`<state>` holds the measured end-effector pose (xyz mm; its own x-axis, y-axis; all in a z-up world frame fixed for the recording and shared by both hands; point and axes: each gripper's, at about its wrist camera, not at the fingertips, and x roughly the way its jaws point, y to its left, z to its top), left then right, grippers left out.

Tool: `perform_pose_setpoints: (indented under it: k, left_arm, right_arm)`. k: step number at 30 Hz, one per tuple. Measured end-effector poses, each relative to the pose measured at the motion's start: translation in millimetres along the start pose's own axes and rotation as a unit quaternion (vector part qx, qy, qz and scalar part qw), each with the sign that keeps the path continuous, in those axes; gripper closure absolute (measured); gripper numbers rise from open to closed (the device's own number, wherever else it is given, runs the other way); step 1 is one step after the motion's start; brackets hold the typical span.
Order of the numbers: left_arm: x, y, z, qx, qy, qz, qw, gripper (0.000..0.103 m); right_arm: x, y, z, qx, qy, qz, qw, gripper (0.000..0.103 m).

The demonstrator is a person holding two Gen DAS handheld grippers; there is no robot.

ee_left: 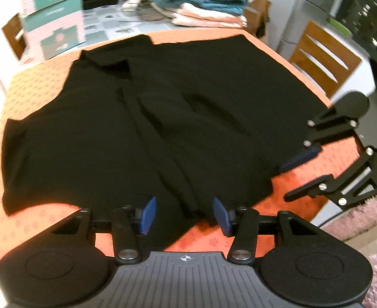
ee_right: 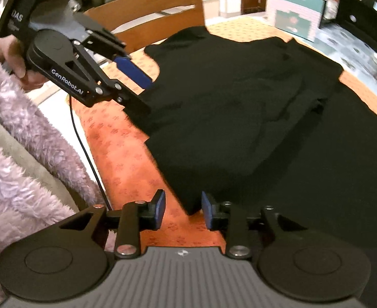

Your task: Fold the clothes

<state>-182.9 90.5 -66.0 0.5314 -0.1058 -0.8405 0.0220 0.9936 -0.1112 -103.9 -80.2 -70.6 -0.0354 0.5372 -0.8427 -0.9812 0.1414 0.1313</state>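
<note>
A black, soft-knit garment (ee_left: pixel 147 128) lies spread over most of the orange patterned tablecloth (ee_left: pixel 34 87), partly folded, with long creases running from 12 toward 6 o'clock in the left wrist view. The left gripper (ee_left: pixel 184 214) sits at 6 o'clock of that view with its blue-padded jaws spread apart, straddling the near hem of the garment where a bunched fold comes down between them; nothing is clamped. At 3 o'clock in the same view the right gripper (ee_left: pixel 295 172) reaches in, its jaws parted around the garment's right edge, one blue pad (ee_left: pixel 300 157) against the cloth.

In the right wrist view the right gripper (ee_right: pixel 183 209) is released too, a corner of the black garment (ee_right: pixel 252 118) pointing into the gap between its pads. At 10 o'clock there, the left gripper (ee_right: pixel 137 92) is held in a hand (ee_right: pixel 13 59) beside a fluffy lilac sleeve (ee_right: pixel 21 128).

Beyond the garment, at 12 o'clock in the left view, a stack of folded teal and peach-white towels (ee_left: pixel 203 0) rests on the table; green-and-white cardboard boxes (ee_left: pixel 52 12) stand at 11 o'clock, and a wooden slatted chair (ee_left: pixel 324 59) at 2 o'clock
</note>
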Motion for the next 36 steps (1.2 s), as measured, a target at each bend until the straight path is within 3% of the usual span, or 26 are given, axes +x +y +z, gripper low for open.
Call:
perform_pose_setpoints:
  k: [9, 16, 21, 23, 25, 26, 36]
  left_arm:
    - [5.6, -22.5, -8.4, 0.053, 0.01, -0.014, 0.9984, 0.047]
    - [5.3, -24.7, -8.2, 0.049, 0.013, -0.013, 0.9986, 0.047]
    - [-2.2, -23.8, -7.9, 0.041, 0.006, -0.002, 0.9991, 0.046]
    - [-2.9, -22.9, -8.3, 0.038, 0.006, 0.001, 0.9993, 0.046]
    - [-2.4, -23.1, -8.6, 0.038, 0.006, 0.004, 0.9993, 0.046]
    - [-1.9, -23.6, -8.6, 0.039, 0.006, 0.005, 0.9992, 0.046]
    - [11.8, -41.8, -5.1, 0.114, -0.002, 0.023, 0.9932, 0.042]
  right_arm:
    - [13.1, 13.7, 6.6, -0.045, -0.008, -0.003, 0.999, 0.065]
    - [41.8, 14.6, 8.7, -0.049, -0.006, 0.002, 0.999, 0.061]
    - [49.7, 16.2, 7.8, -0.061, -0.007, -0.018, 0.998, 0.062]
    - [51.7, 17.0, 7.4, -0.066, -0.008, -0.027, 0.997, 0.074]
    - [53.0, 17.3, 7.2, -0.069, -0.009, -0.035, 0.997, 0.098]
    - [51.2, 15.9, 7.6, -0.064, -0.009, -0.033, 0.997, 0.1]
    - [5.6, 4.0, 21.1, -0.024, -0.038, -0.014, 0.999, 0.102]
